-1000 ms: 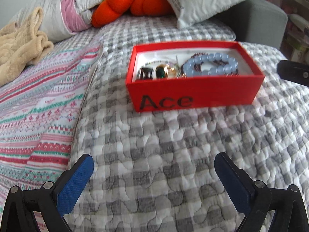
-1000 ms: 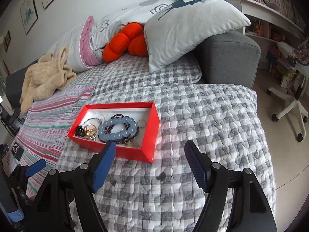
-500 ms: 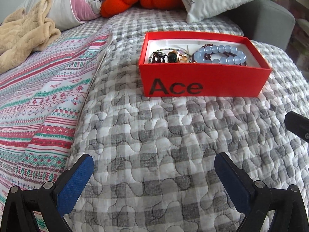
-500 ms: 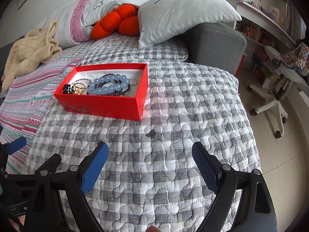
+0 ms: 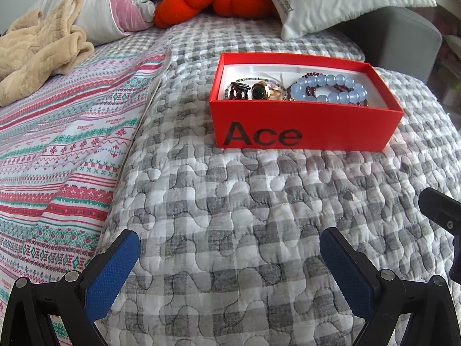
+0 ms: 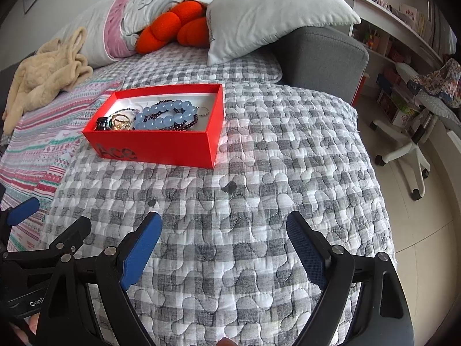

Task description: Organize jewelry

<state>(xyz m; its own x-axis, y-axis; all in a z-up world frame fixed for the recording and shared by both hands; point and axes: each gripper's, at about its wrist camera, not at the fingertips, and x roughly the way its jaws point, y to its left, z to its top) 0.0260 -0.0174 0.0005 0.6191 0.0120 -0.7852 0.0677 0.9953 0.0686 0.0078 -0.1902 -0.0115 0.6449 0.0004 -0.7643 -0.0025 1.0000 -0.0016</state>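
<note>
A red "Ace" box sits on the grey checked quilt, also in the right wrist view. Inside lie a light blue bead bracelet, a dark purple bead bracelet, gold rings and a dark piece. My left gripper is open and empty, well short of the box. My right gripper is open and empty, in front and right of the box. The left gripper's blue fingertip shows at the right wrist view's left edge.
A striped blanket covers the left of the bed with a beige throw. Pillows and an orange cushion lie behind the box. A grey sofa arm, office chair and shelves stand to the right.
Both grippers have drawn back from the box, which now looks farther away in each view. Both stay open and empty. The box contents have not moved.
</note>
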